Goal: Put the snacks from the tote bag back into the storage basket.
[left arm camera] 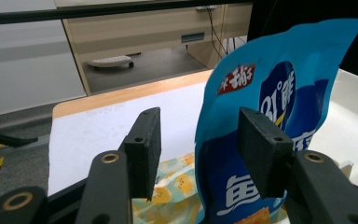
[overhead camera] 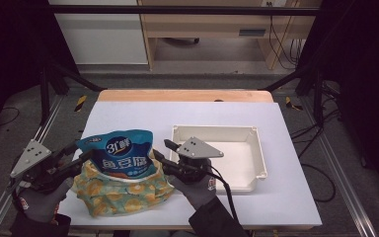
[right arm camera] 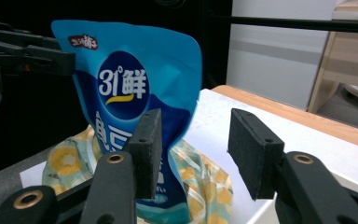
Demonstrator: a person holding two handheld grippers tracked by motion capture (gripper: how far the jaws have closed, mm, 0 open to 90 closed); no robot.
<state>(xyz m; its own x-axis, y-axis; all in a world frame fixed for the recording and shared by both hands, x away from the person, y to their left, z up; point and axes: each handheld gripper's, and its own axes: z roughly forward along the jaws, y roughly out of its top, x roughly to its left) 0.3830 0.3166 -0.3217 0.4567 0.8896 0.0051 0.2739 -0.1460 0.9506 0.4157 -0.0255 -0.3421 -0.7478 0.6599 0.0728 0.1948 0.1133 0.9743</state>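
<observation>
the white surface [overhead camera: 128, 118] carries, largest to smallest: a shallow white tray [overhead camera: 259, 148] toward its right edge, bare inside; a yellow-and-green patterned cloth bag [overhead camera: 123, 195] at the near-left corner; and a blue snack pouch [overhead camera: 121, 153] standing upright in the mouth of that bag, well apart from the tray. the left claw [overhead camera: 81, 158] flanks the pouch on its left; in the left gripper view its jaws stand apart, the left claw [left arm camera: 198, 149] having one pad in front of the pouch's face [left arm camera: 279, 107] and the other out over the bare surface, with open space between them and no pinch visible. the right claw [overhead camera: 160, 150] sits at the pouch's right edge; in the right gripper view the right claw [right arm camera: 196, 154] also has its jaws apart, one pad overlapping the pouch's lower edge [right arm camera: 135, 93] and the other free over the surface. whether either pad actually touches the foil cannot be told. judged step: the pouch stands partway in the bag, tended from both sides, so either seating it in or drawing it out. the next move calls for a definite purchase: one claw closing on the bag's rim to steady the opening, the other closing on the pouch's edge, without tipping the pouch or crushing its soft contents.
</observation>
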